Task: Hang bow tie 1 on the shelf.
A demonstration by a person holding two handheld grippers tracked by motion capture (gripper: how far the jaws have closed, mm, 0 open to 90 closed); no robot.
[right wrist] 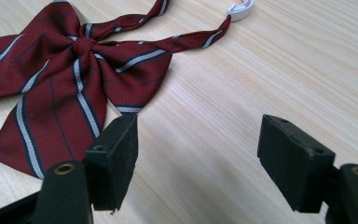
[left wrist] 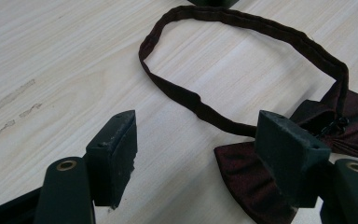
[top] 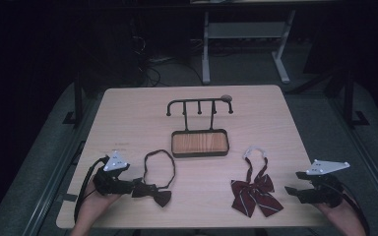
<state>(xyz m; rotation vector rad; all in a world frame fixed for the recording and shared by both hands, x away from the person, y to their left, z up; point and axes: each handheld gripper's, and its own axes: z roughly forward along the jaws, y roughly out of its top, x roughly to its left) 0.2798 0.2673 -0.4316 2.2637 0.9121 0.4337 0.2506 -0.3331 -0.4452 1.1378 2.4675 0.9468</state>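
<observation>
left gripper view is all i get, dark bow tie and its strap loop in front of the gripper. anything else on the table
Observer: Yes. A striped red bow tie lies on the table's right side, in front of the right gripper.
Operator: is that gripper holding it
Observer: No. In the right gripper view its jaws stand open over bare table, the striped bow beside them.
Operator: anywhere to hang these
Observer: A black hook rack stands at the far middle, on a tray with a wooden floor. Its hooks look bare.
Operator: how close is my gripper to the dark bow
Observer: The left gripper is open, one jaw over the dark bow tie.
</observation>
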